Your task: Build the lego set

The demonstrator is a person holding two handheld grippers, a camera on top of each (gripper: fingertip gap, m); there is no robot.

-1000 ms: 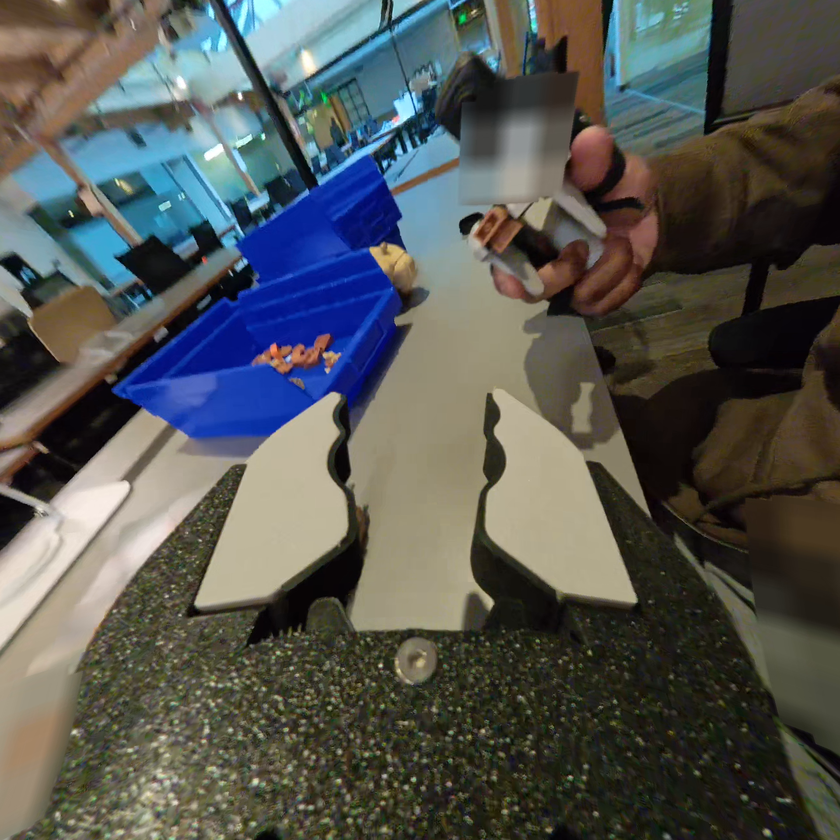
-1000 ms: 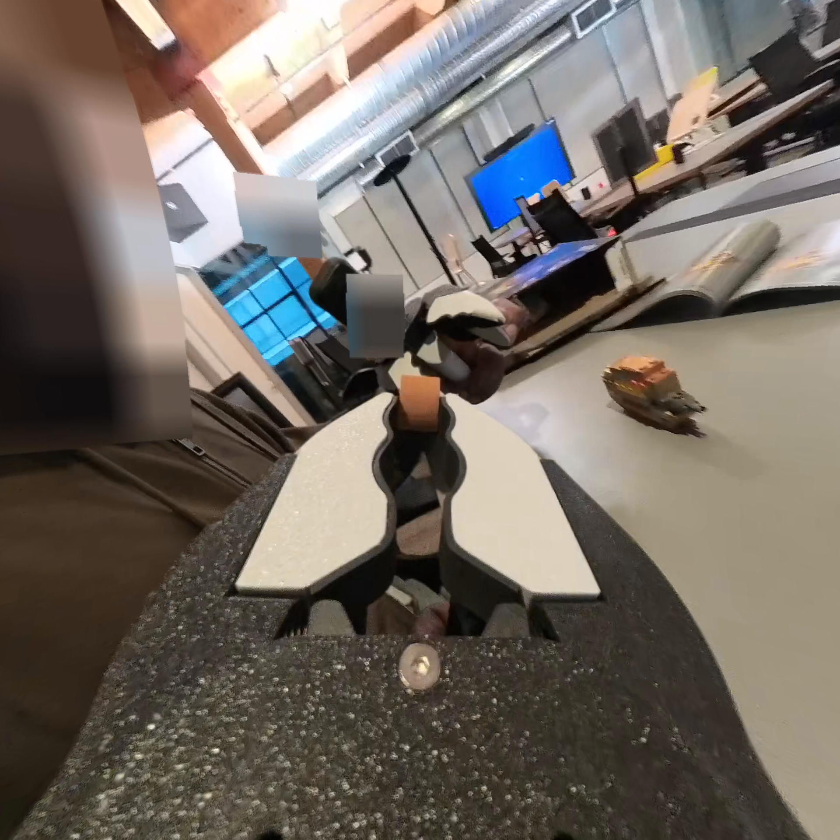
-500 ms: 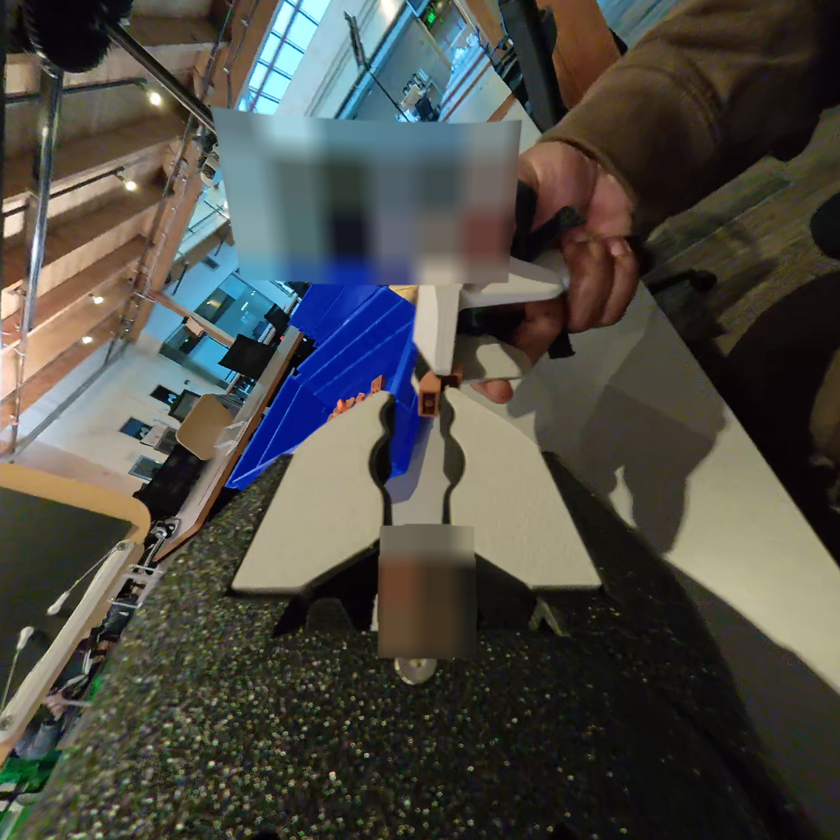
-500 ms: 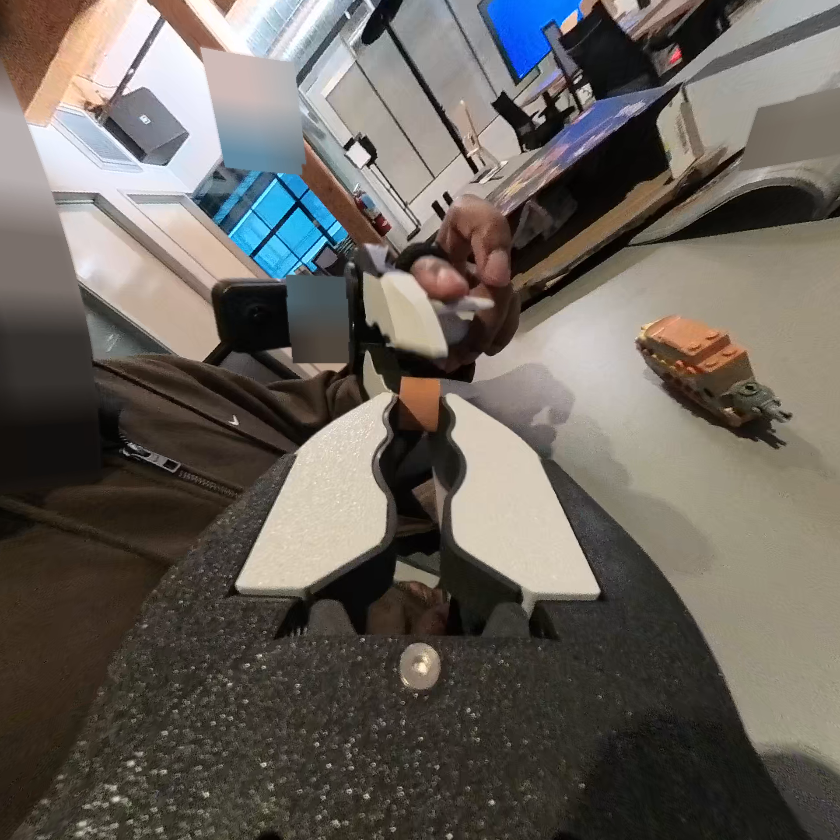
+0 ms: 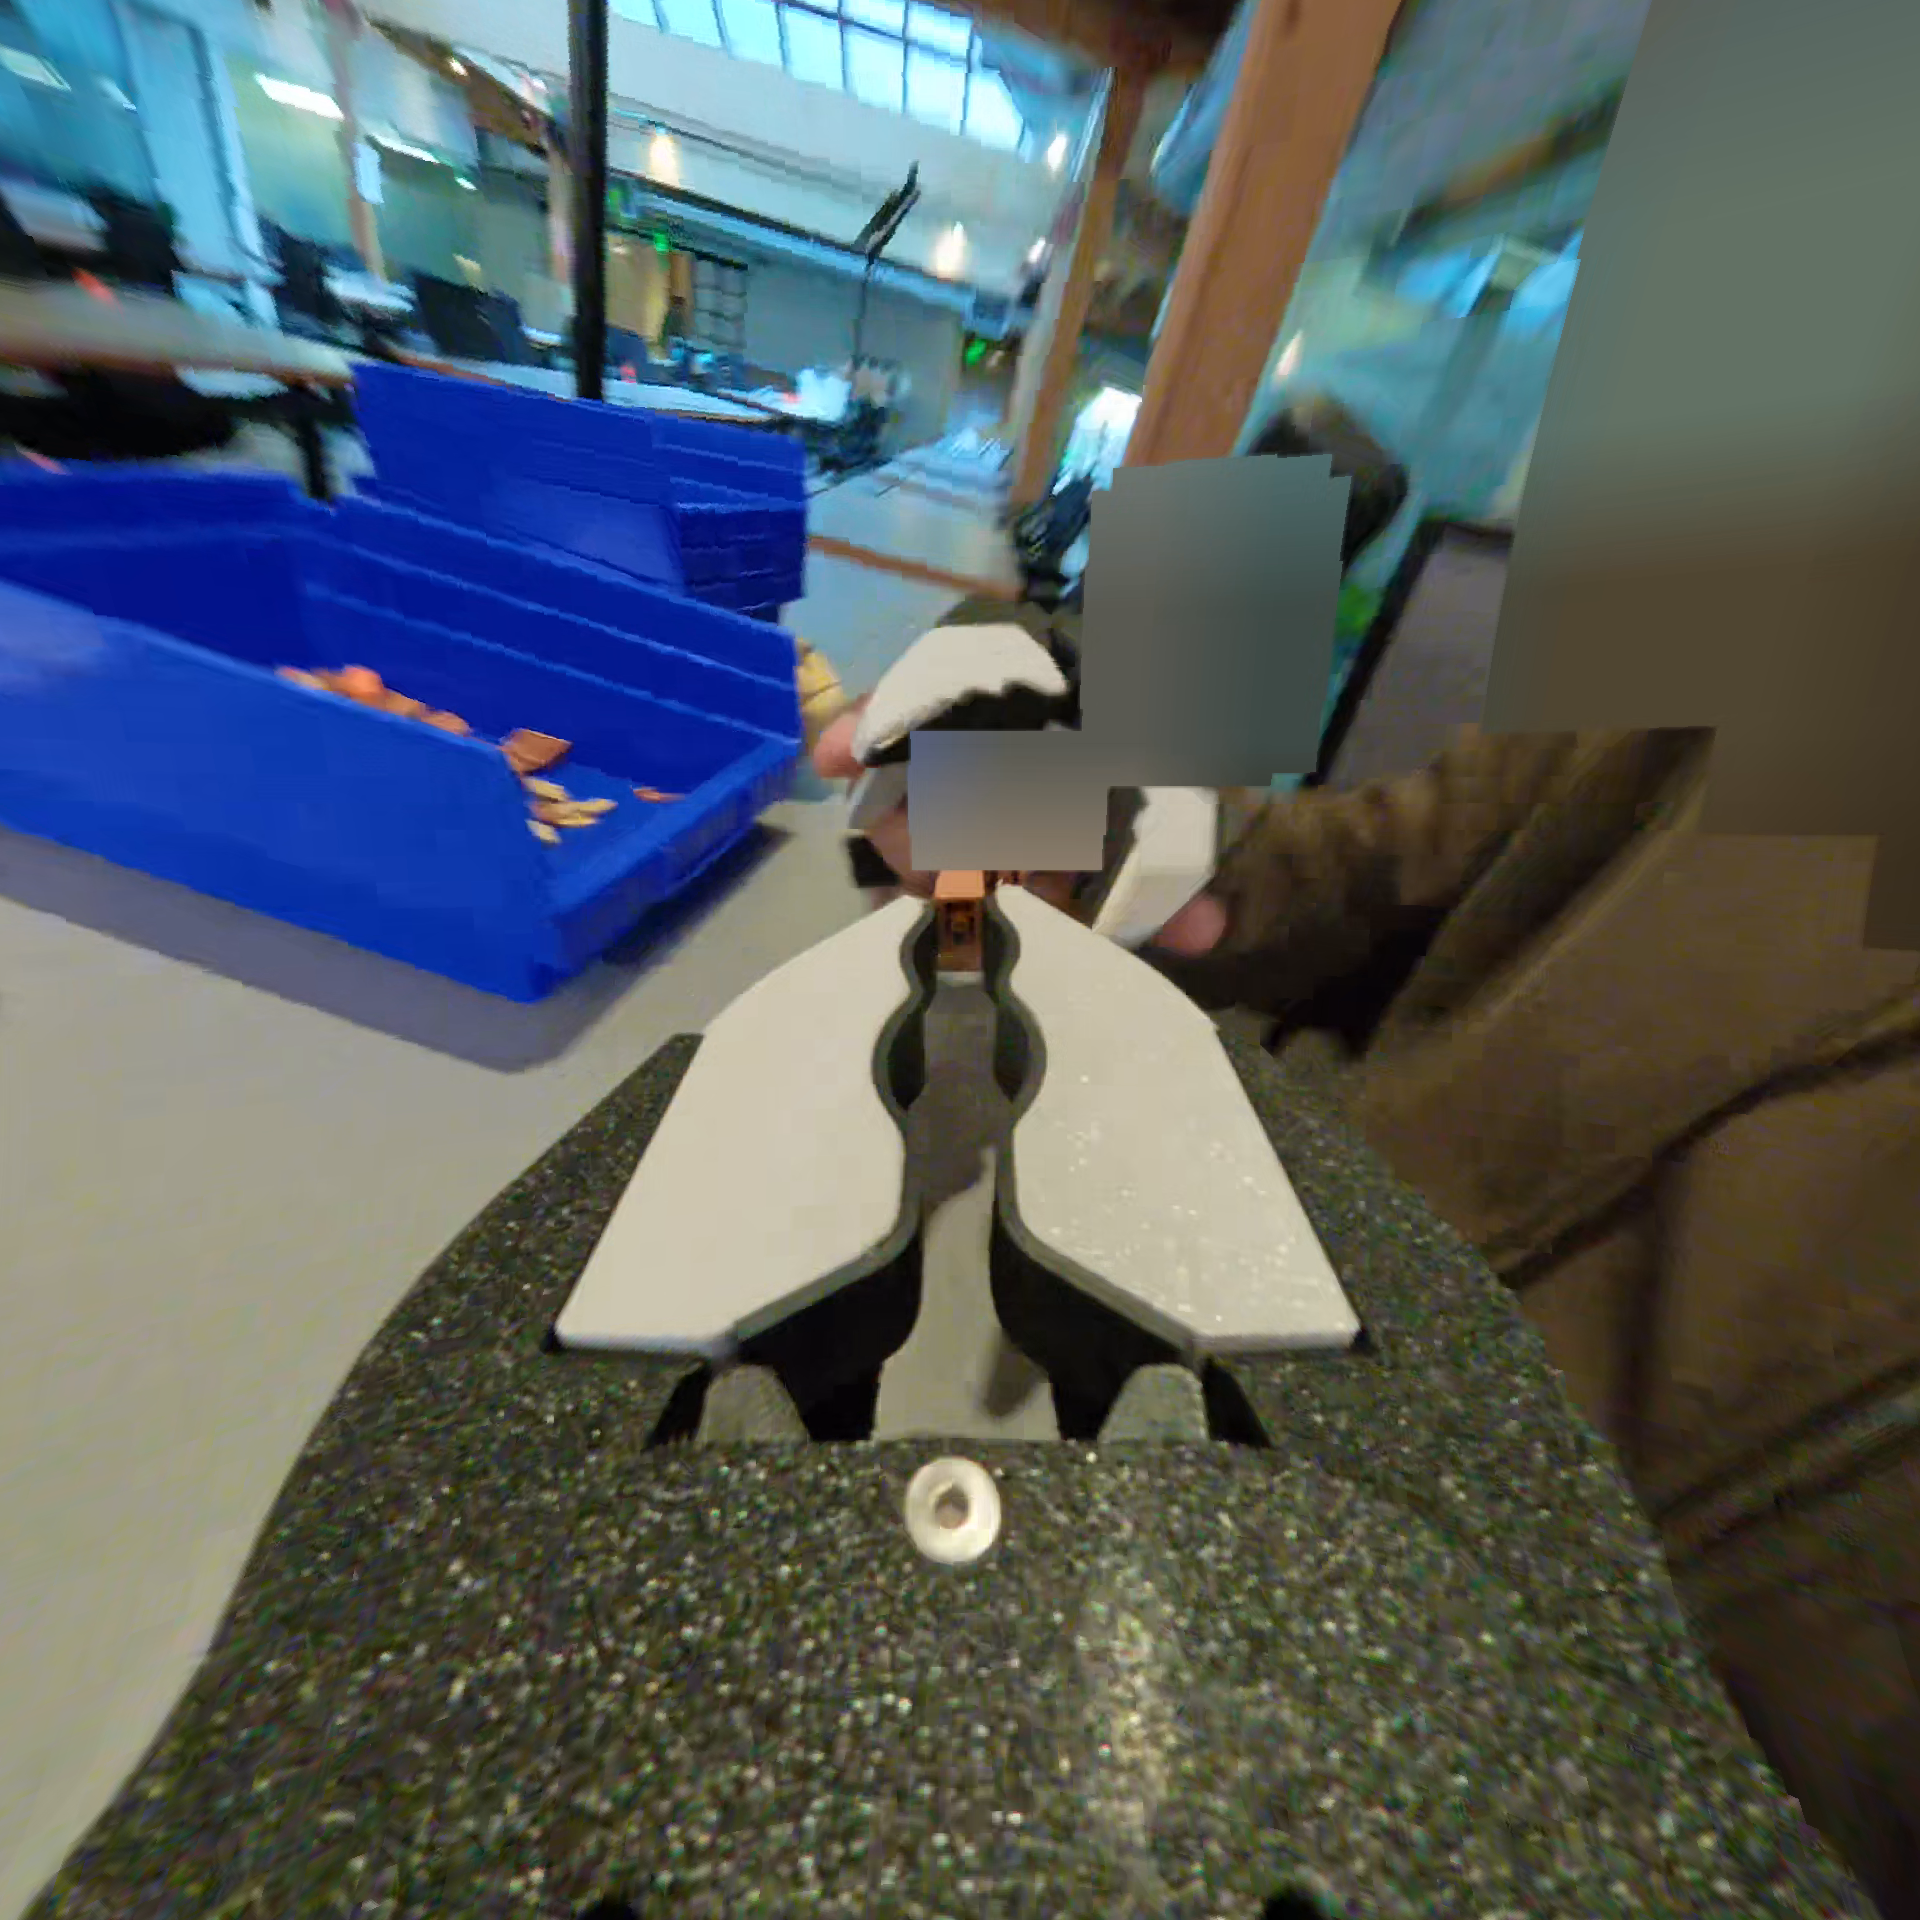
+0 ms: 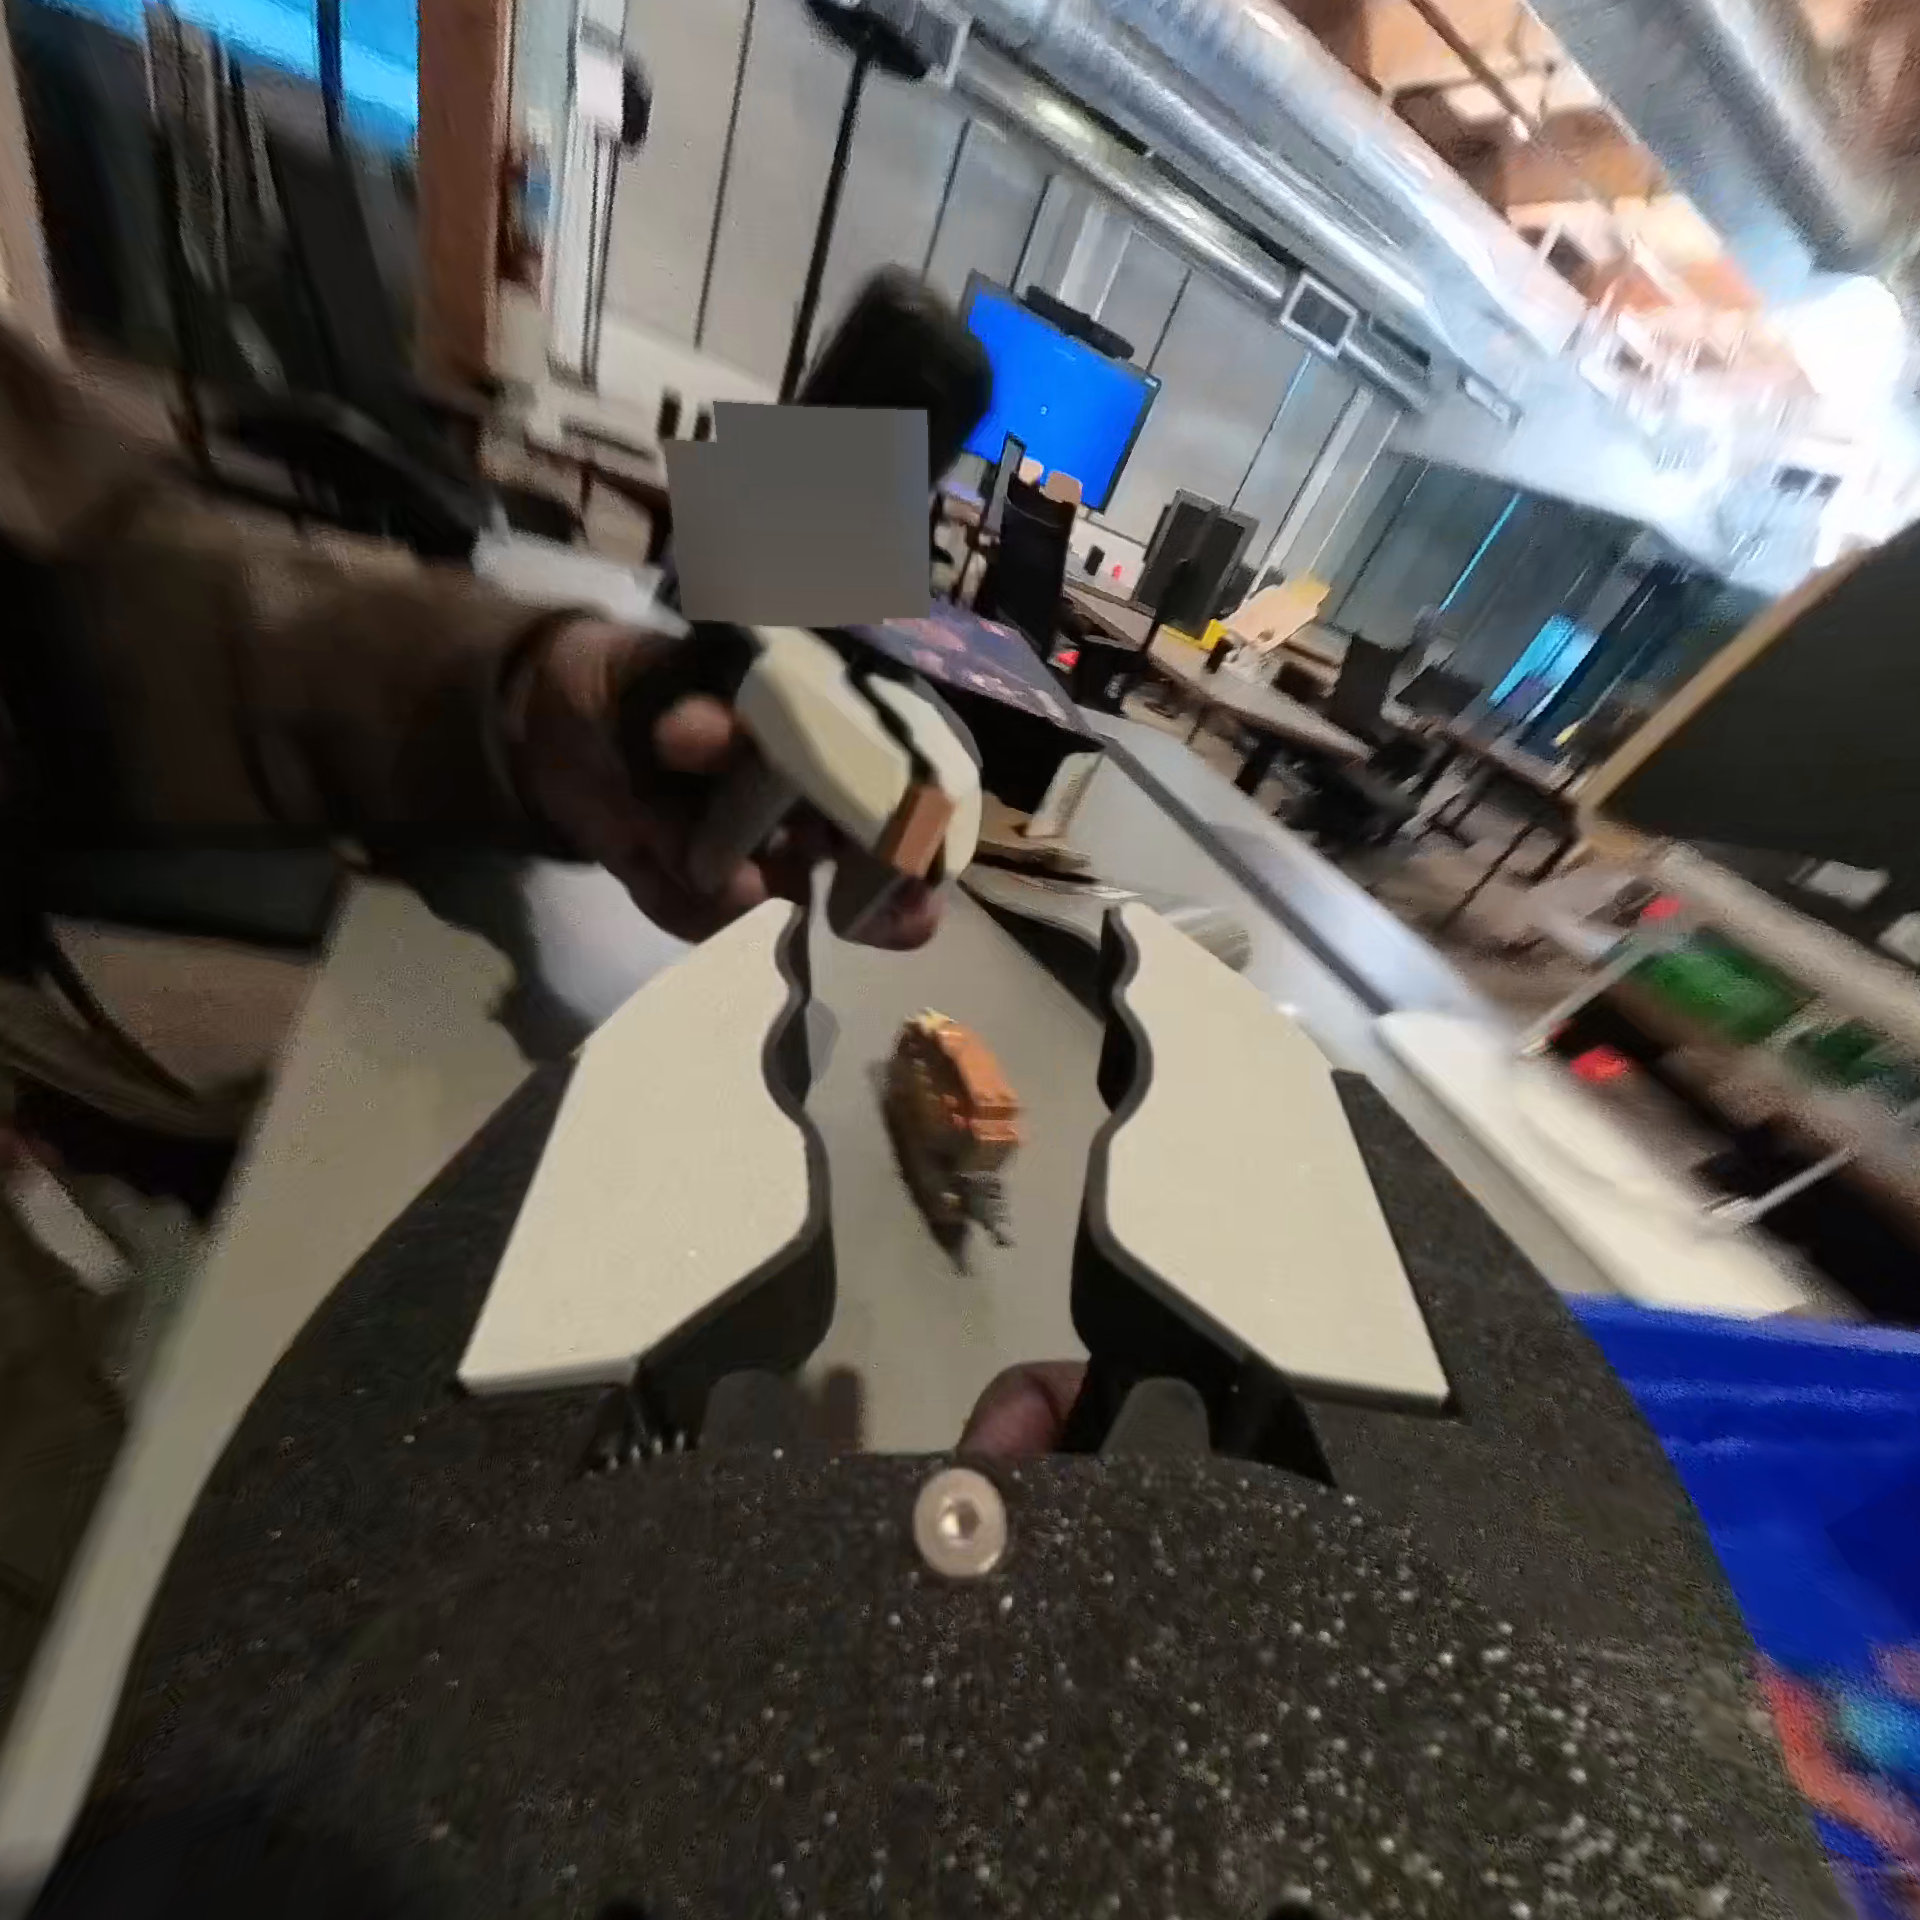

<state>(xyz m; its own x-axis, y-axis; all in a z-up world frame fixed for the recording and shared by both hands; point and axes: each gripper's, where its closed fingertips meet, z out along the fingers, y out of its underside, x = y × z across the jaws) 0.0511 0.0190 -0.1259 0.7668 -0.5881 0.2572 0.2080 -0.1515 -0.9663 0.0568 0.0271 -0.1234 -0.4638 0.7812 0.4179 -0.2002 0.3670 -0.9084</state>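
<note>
My left gripper (image 5: 961, 935) is shut on a small brown lego brick (image 5: 958, 920), pinched at its fingertips. The right wrist view shows the same left gripper (image 6: 914, 836) from the side, with the brown brick (image 6: 916, 831) between its pads. My right gripper (image 6: 951, 935) is open and empty, held above the grey table. Between its fingers, lower down, the partly built brown lego model (image 6: 956, 1112) lies on the table. In the left wrist view the right gripper (image 5: 1039, 769) stands just beyond the brick with its fingers apart, partly hidden.
A blue bin (image 5: 395, 831) with loose brown pieces (image 5: 540, 769) stands at the left on the grey table (image 5: 208, 1143), with more blue bins (image 5: 582, 488) stacked behind. A person's brown sleeve (image 5: 1558, 987) fills the right side. A blue bin edge (image 6: 1787, 1475) shows at lower right. Both grippers' tips are close together, under 4 cm apart.
The brown brick passed from my right gripper to my left: the left closed on it, the right opened and drew back. Both grippers swung to new headings.
</note>
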